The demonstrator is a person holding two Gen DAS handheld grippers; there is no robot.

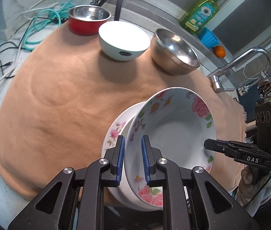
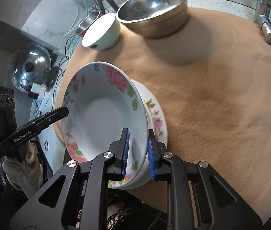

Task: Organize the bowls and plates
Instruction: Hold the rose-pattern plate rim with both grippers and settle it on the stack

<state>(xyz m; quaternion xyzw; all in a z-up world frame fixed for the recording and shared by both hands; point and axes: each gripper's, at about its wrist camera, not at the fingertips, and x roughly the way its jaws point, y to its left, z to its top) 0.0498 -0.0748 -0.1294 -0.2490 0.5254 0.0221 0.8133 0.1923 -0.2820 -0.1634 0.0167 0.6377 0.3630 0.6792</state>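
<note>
**Two stacked floral dishes held at both rims above the cloth**

A deep floral plate [image 1: 171, 122] with pink roses on its rim is seen nested on a second floral plate [image 1: 114, 132], of which only the rim with smaller pink flowers is shown. The stack is held tilted, over the near edge of a tan cloth [image 1: 58, 99] that is spread on the counter. Whether the stack touches the cloth cannot be told.

The near rim of the stack is pinched by the left gripper [image 1: 133, 158]; its blue pads are pressed on both sides of the two rims together. The opposite rim is pinched in the same way by the right gripper [image 2: 137, 153], one pad inside the upper plate and one under the lower plate. In the left wrist view the right gripper is also seen from the side, at the right edge of the stack, carried by a gloved hand [image 1: 250, 180].

At the far side of the cloth, well apart from the stack, three bowls are placed in a row: a red bowl [image 1: 88, 20] with a steel inside, a white bowl [image 1: 124, 41] and a steel bowl [image 1: 174, 52]. All three stand upright and are close to each other.

Behind the cloth a green soap bottle [image 1: 202, 12], a blue cup [image 1: 209, 37], an orange [image 1: 219, 51] and a chrome tap [image 1: 246, 63] are seen. A steel lid [image 2: 31, 66] and some cables [image 1: 39, 25] lie beside the cloth.
</note>
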